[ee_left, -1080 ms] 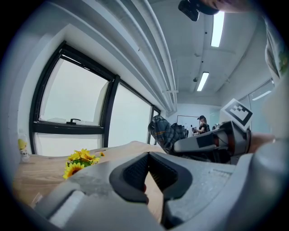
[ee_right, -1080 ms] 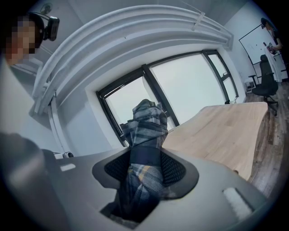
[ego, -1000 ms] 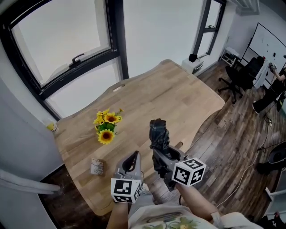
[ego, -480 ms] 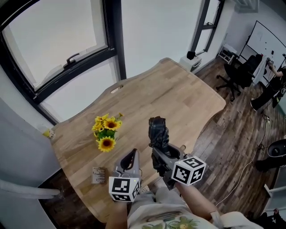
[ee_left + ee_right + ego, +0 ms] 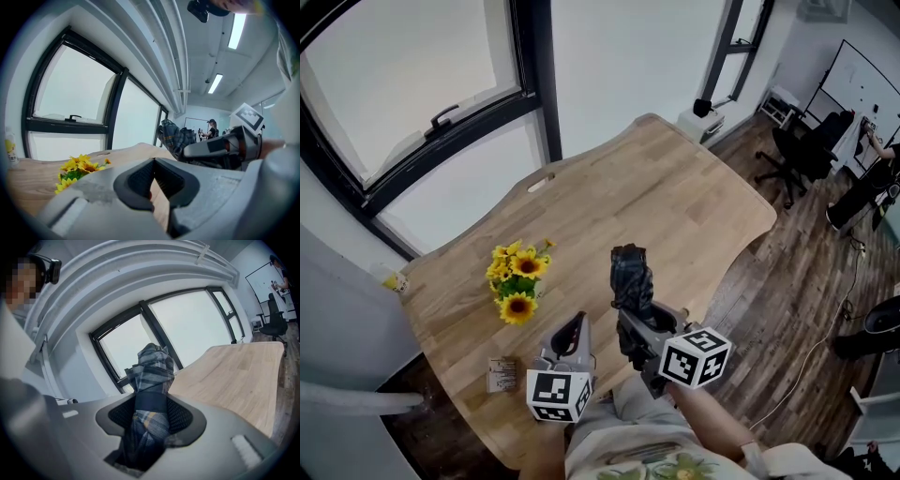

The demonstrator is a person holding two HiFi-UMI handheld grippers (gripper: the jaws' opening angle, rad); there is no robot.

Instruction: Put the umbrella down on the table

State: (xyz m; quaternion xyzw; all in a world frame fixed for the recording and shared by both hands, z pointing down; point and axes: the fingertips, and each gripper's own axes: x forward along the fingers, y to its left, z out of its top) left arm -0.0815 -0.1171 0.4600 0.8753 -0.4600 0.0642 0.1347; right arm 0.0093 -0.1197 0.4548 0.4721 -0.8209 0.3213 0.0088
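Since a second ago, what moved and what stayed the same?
The left gripper and right gripper both eased forward over the table, nearer the sunflowers. Nothing was grabbed or dropped: the right still clamps the folded umbrella; the left stays empty.

A bunch of yellow sunflowers with green leaves (image 5: 514, 283) stands upright, and a small printed carton (image 5: 498, 373) sits well apart on its near side. A small yellow bottle (image 5: 392, 279) rests below the dark-framed window (image 5: 412, 66). Black office chairs (image 5: 806, 155) stand near a whiteboard (image 5: 862, 89).
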